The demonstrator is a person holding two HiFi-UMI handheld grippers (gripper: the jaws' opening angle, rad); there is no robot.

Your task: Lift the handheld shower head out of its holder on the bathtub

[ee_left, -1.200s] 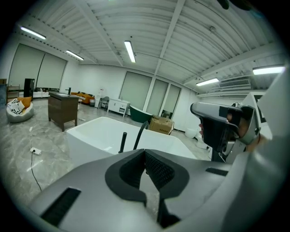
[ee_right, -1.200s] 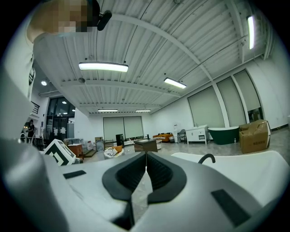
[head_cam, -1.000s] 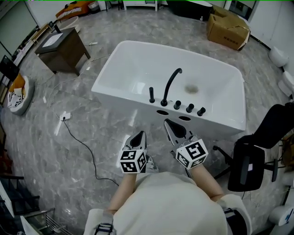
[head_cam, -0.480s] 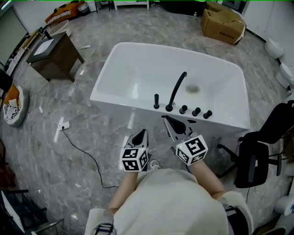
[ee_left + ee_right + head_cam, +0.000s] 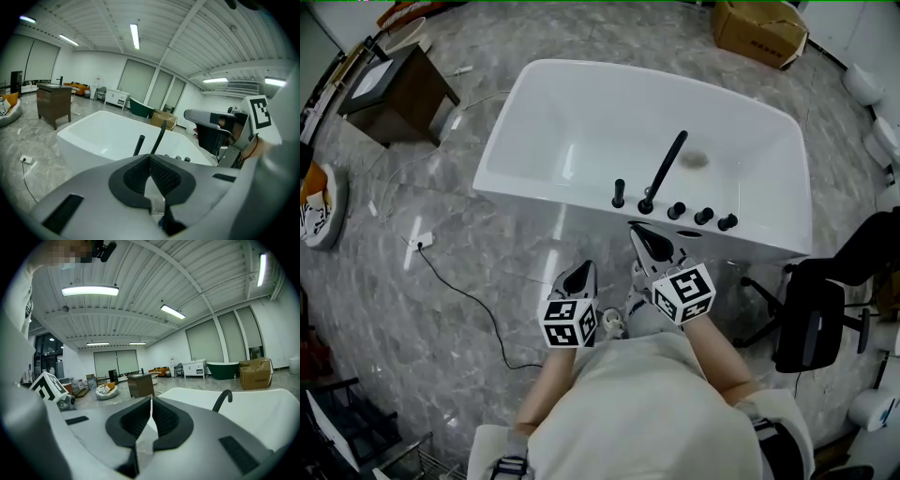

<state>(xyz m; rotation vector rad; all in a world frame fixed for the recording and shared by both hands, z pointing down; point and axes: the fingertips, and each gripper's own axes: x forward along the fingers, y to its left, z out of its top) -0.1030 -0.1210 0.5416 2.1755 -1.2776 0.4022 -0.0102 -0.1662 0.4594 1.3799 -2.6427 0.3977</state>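
Cabinet [image 5: 394,89], chair [image 5: 811,323] and cardboard box [image 5: 759,28] surround bathtub [image 5: 572,225].

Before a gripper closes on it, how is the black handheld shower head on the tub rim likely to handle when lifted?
The handheld shower head is a thin, smooth black rod, so it is probably rigid but may slip in a grip. It stands upright on the bathtub rim, so a straight upward pull likely frees it.
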